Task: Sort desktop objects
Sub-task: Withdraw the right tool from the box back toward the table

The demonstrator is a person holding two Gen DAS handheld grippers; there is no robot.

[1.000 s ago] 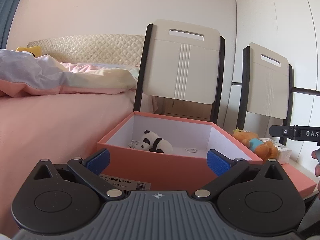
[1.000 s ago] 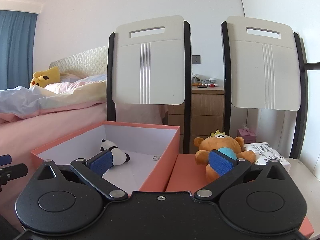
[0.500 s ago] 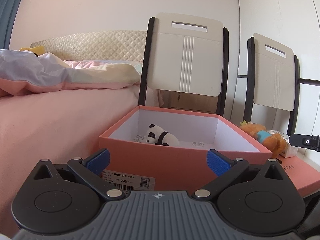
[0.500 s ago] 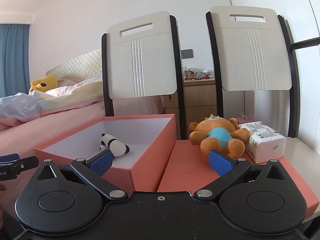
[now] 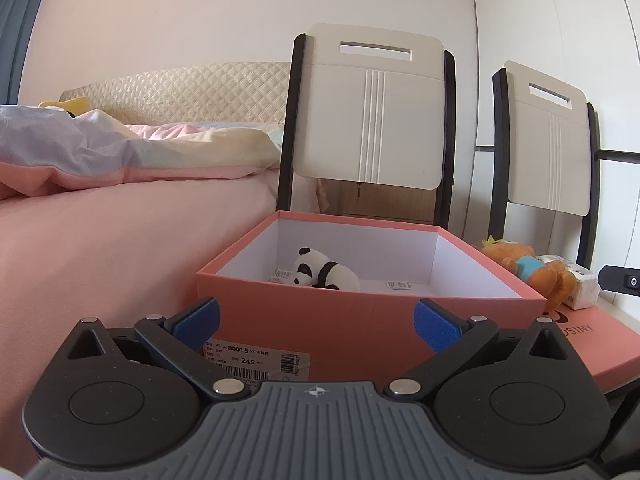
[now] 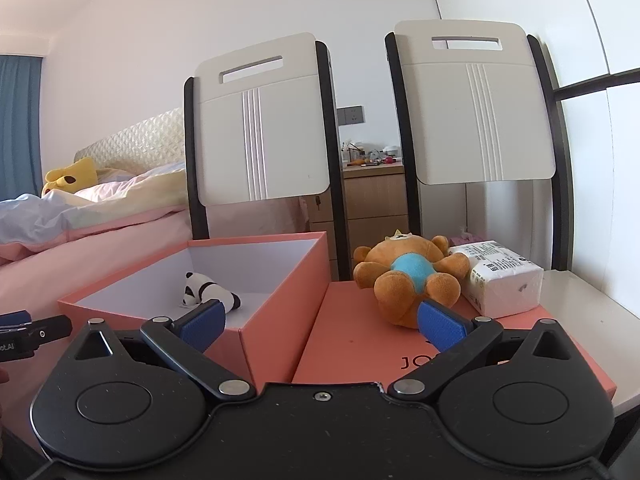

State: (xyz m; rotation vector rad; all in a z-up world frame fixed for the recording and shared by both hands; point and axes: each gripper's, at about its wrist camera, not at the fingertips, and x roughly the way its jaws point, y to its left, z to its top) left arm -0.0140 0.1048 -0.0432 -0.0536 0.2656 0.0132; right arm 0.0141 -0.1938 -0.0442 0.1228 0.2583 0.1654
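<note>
Our right gripper (image 6: 320,320), wide open and empty, is nearest the bear (image 6: 412,276) lying just ahead-right, feet toward us; left gripper (image 5: 316,320) open too.

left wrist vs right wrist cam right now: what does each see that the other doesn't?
Left wrist only: the barcode label on the box's near wall, and the left gripper, open.

Right wrist only: the wall socket, the cluttered wooden dresser, and the right gripper, open.

Both: the pink box with the panda plush inside, the bear plush and tissue pack on the lid, two chairs, the bed.
</note>
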